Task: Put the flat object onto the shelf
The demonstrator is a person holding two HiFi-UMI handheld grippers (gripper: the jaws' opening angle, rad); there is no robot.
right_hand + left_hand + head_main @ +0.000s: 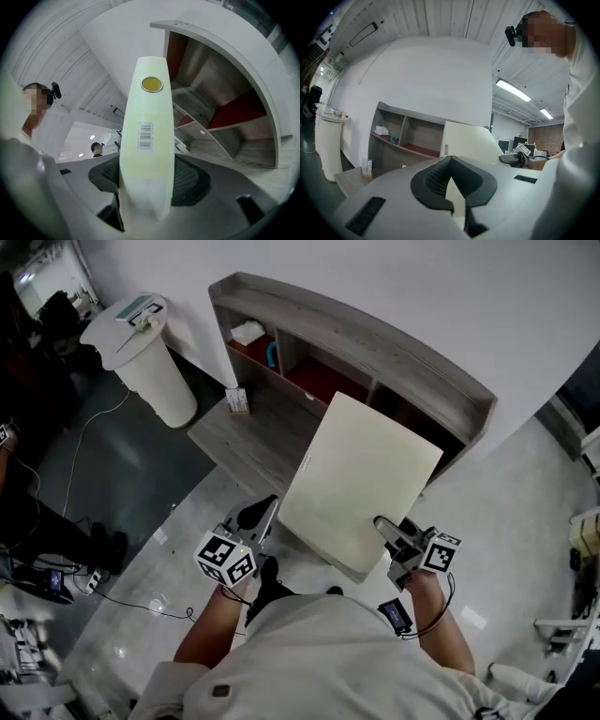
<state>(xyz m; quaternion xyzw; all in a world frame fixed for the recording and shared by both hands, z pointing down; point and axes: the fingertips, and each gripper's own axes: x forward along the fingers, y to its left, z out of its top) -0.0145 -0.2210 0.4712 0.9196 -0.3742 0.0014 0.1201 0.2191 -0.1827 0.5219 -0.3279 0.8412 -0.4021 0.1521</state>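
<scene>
A large flat cream board hangs tilted in front of the curved grey shelf, whose compartments have red floors. My left gripper is shut on the board's lower left edge. The right gripper is shut on its lower right edge. In the right gripper view the board's thin edge, with a barcode label and a yellow dot, rises straight out of the jaws toward the shelf. The left gripper view has the board wedged between the dark pads, with the shelf behind it.
A low grey wooden platform lies before the shelf, with a small box on it. A white bin stands at the left. White and teal items sit in the left compartment. Cables cross the floor at the left.
</scene>
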